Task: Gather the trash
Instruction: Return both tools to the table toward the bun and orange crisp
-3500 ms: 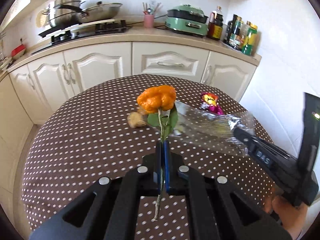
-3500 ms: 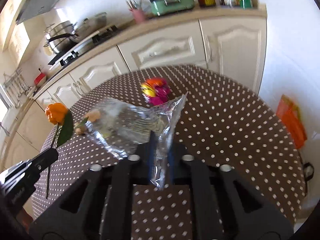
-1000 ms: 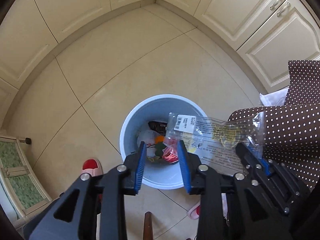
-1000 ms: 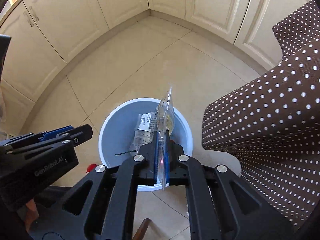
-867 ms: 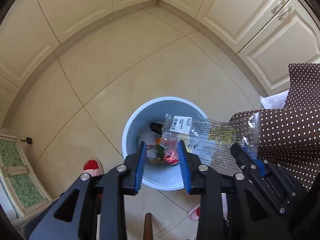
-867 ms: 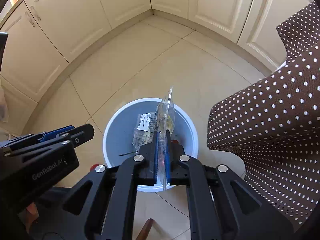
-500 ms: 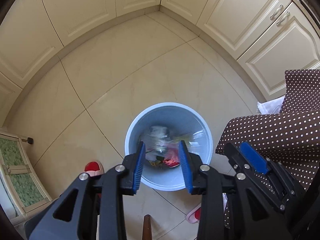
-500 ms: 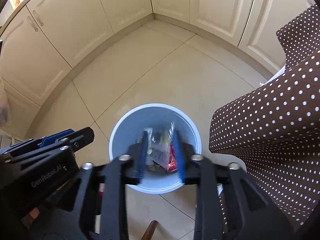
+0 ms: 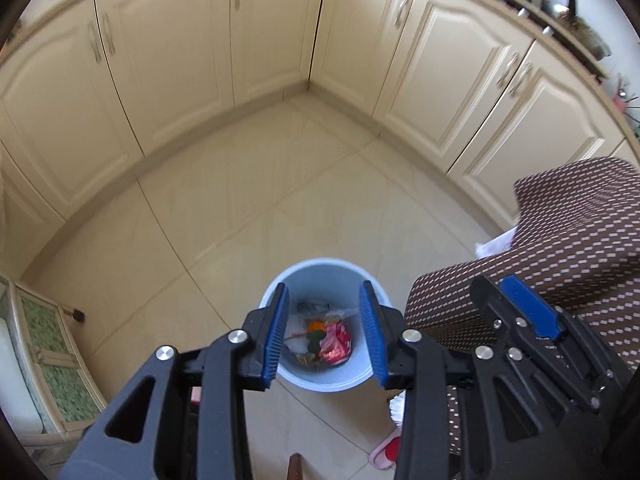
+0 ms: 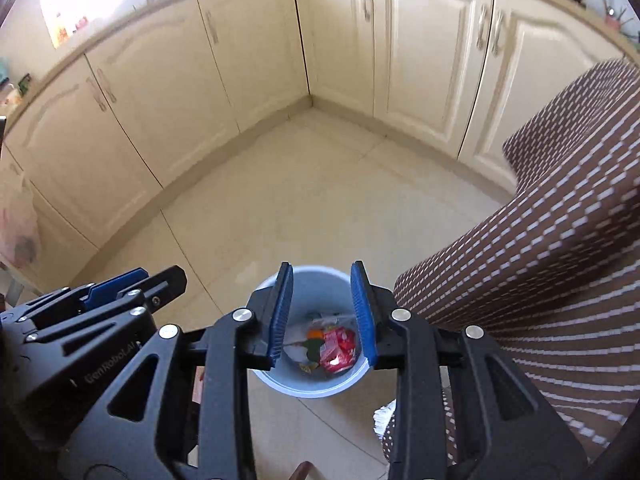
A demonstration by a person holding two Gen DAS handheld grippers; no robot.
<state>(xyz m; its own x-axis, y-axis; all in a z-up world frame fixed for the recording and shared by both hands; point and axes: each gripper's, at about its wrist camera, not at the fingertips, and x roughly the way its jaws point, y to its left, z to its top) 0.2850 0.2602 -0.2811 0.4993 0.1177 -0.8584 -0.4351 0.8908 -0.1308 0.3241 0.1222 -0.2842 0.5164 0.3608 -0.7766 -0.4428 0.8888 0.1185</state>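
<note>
A pale blue waste bin stands on the tiled floor below both grippers. Inside lie a red wrapper, an orange flower head with a green leaf, and clear plastic. My left gripper hangs high above the bin, its blue pads apart with nothing between them. My right gripper is open above the bin too, and holds nothing. In the left wrist view the right gripper shows at the right; in the right wrist view the left gripper shows at the left.
A table under a brown dotted cloth rises right of the bin. Cream cabinets line the corner behind. A red slipper lies by the table's foot. A low cabinet with green glass stands at the left.
The right gripper's jaws opened and the clear plastic bag dropped into the bin. Both grippers then rose and tilted up, so the bin looks smaller and more cabinets show.
</note>
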